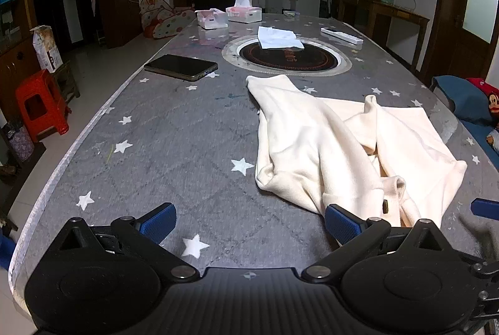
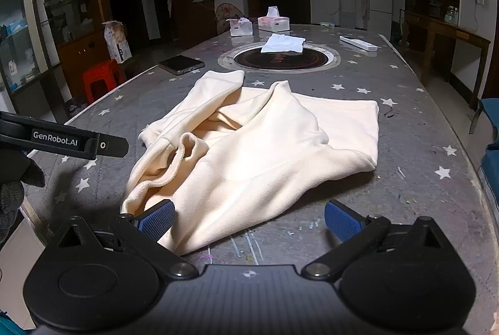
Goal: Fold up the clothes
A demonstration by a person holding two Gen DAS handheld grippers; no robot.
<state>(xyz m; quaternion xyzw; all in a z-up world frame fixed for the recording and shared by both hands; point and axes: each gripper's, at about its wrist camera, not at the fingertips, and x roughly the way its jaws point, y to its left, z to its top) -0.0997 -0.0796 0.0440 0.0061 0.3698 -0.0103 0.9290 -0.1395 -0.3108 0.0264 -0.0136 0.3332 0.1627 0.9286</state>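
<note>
A cream long-sleeved garment lies crumpled on the grey star-patterned table, its sleeves bunched over the body. My left gripper stands open near the table's front edge, left of the garment, with only its right blue pad close to the cloth's near edge. In the right wrist view the same garment fills the middle. My right gripper is open over the garment's near hem, its left pad against the cloth. The left gripper's black body shows at the left edge.
On the table lie a dark phone, a round black cooktop inset with a white folded cloth on it, two tissue boxes and a white remote. A red stool stands left; a blue chair stands right.
</note>
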